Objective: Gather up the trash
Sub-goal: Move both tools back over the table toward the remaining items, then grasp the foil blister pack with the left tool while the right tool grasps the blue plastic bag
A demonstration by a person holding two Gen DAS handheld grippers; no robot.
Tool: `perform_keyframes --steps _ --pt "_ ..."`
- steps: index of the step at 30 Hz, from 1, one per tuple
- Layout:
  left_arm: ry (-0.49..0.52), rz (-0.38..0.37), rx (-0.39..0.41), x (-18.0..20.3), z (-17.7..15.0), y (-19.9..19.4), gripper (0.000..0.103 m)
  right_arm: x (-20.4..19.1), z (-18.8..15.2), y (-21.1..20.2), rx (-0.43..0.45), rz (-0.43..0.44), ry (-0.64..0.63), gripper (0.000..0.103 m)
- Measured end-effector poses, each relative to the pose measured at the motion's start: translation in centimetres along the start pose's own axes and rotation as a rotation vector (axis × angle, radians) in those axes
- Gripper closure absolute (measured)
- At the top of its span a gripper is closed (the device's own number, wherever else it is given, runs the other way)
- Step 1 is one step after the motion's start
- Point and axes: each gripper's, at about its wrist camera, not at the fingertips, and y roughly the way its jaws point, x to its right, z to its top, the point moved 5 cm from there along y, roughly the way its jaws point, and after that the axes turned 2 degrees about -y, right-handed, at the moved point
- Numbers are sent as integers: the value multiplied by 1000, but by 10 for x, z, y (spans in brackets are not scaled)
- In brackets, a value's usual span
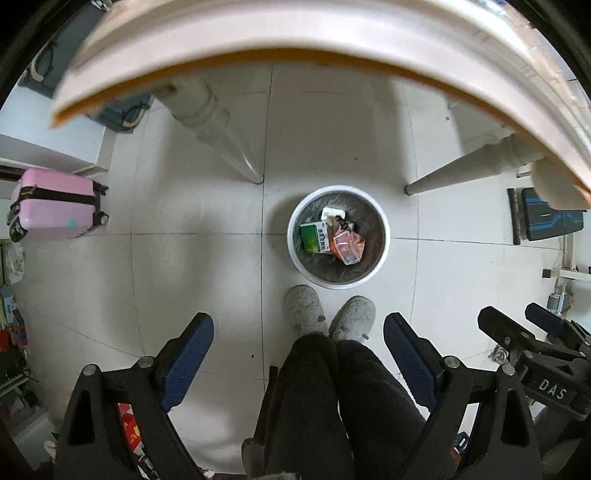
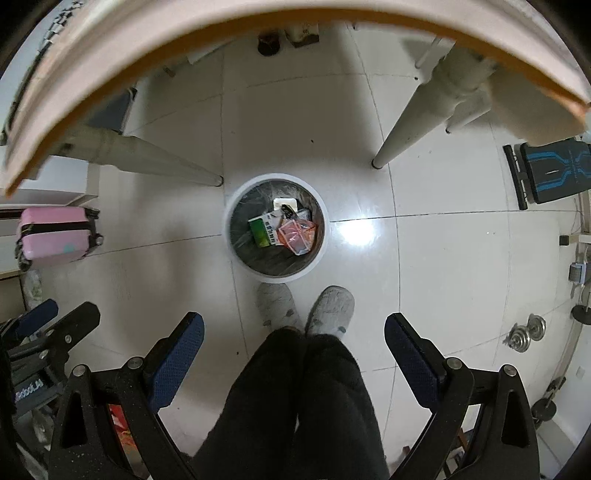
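Note:
A round white trash bin [image 1: 297, 254] [image 2: 229, 246] with a dark liner stands on the tiled floor far below both grippers. Inside lie a green carton [image 1: 313, 238] [image 2: 263, 230], an orange-pink plastic wrapper [image 1: 347, 245] [image 2: 297, 234] and a small white piece [image 1: 332, 214] [image 2: 285, 203]. My left gripper [image 1: 298, 332] points straight down, open and empty. My right gripper [image 2: 294, 330] also points down, open, with nothing between its blue pads. In the left wrist view the right gripper [image 1: 517, 325] shows at the right edge.
A person's dark-trousered legs and grey slippers [image 1: 325, 312] [image 2: 306, 304] stand just in front of the bin. A pale table edge [image 1: 295, 33] [image 2: 258, 26] and its legs [image 1: 229, 140] [image 2: 413, 122] lie beyond. A pink suitcase [image 1: 55, 208] [image 2: 55, 236] sits left, dumbbells [image 2: 524, 332] right.

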Motion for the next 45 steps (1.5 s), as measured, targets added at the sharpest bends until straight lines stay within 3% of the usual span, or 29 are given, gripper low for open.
perform_keyframes --steps 7,14,18,22,27,31,35,36,40,42,45 --pt "29 -14 94 -2 7 -73 9 -16 2 -101 89 60 12 4" --pt "19 27 217 4 62 -112 9 -2 64 -175 197 95 61 4" --pt "25 81 256 14 109 -120 9 31 123 -195 227 88 84 4" --pt "12 118 262 33 168 -111 9 67 210 -205 236 77 86 4" --pt "-73 146 223 45 235 -93 9 94 324 -194 247 88 72 4" --pt "-164 153 172 44 273 -76 9 93 422 -169 216 83 2 19" --pt "-190 171 136 46 290 -67 9 77 471 -143 190 54 -90 23" --pt "-191 181 128 47 293 -66 9 73 474 -137 183 48 -104 30" --pt "-153 206 111 58 303 -70 9 69 481 -118 137 71 -161 79" --pt "-82 193 122 76 312 -79 9 79 477 -122 146 83 -157 84" --pt "97 114 116 120 328 -88 9 115 459 -135 146 107 -96 86"
